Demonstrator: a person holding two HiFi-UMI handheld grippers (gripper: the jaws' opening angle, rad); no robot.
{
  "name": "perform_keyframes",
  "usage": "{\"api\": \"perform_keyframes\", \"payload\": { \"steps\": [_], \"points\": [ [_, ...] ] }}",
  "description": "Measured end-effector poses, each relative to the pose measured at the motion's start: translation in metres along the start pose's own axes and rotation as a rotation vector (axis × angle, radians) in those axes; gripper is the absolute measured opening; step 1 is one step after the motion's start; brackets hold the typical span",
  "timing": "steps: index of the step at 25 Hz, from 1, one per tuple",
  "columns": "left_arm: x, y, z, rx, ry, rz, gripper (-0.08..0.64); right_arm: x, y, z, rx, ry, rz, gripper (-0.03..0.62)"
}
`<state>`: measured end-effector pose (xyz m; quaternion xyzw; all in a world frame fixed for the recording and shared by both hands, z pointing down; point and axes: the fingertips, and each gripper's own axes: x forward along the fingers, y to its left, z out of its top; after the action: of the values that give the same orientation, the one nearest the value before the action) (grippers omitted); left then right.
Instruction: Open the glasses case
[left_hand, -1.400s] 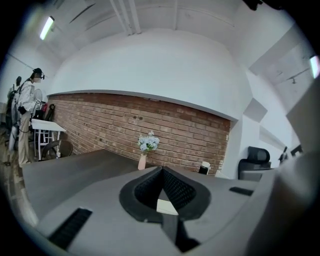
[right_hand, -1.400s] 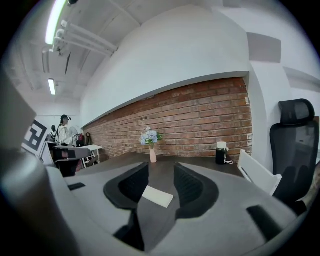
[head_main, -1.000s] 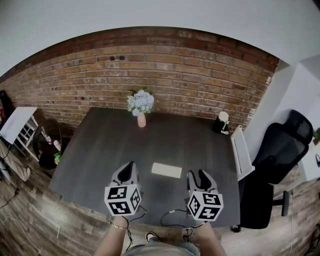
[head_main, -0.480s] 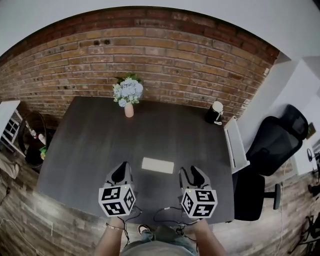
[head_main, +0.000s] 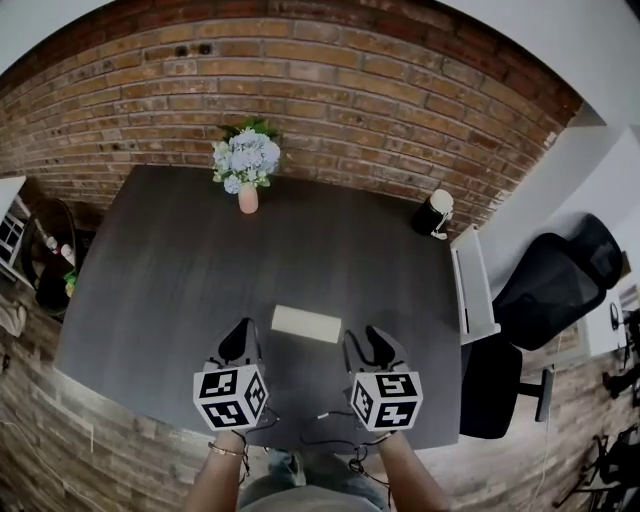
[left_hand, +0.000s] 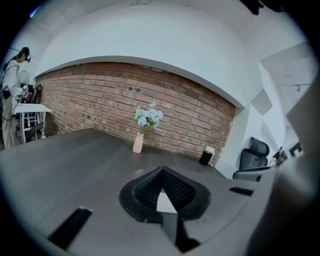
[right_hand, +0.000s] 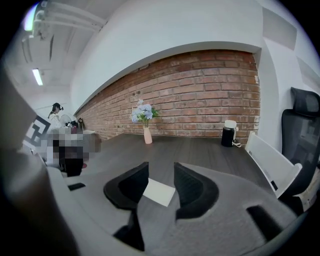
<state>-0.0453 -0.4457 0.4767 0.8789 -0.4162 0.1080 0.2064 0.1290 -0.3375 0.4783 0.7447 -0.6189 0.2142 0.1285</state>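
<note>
The glasses case is a flat white rectangle lying closed on the dark table, near its front edge. My left gripper hovers just left of and short of the case, jaws shut with the tips touching and nothing held. In the left gripper view the case shows as a white wedge below the meeting tips of the left gripper. My right gripper sits right of the case, open. In the right gripper view the case lies ahead, between the parted jaws of the right gripper.
A pink vase of pale blue flowers stands at the table's far edge by the brick wall. A dark cylinder with a white top is at the far right corner. A white panel and a black office chair flank the right side.
The head view has swung, so the table, vase and case sit further left and lower in frame. Both grippers keep their places beside the case, jaws unchanged.
</note>
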Motion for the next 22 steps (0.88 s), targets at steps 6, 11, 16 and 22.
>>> {"api": "perform_keyframes", "payload": {
  "steps": [6,11,16,22],
  "points": [
    [0.018,0.000,-0.046,-0.012,0.094,0.013,-0.002,0.029,-0.009,-0.035,-0.012,0.079,0.028,0.163],
    [0.034,0.005,-0.087,-0.025,0.157,0.022,-0.002,0.053,-0.016,-0.069,-0.035,0.134,0.037,0.163],
    [0.040,0.013,-0.115,-0.037,0.198,0.041,-0.002,0.071,-0.016,-0.099,-0.080,0.191,0.061,0.167],
    [0.046,0.021,-0.131,-0.046,0.215,0.055,-0.002,0.087,-0.010,-0.122,-0.121,0.241,0.097,0.173]
  ]
}}
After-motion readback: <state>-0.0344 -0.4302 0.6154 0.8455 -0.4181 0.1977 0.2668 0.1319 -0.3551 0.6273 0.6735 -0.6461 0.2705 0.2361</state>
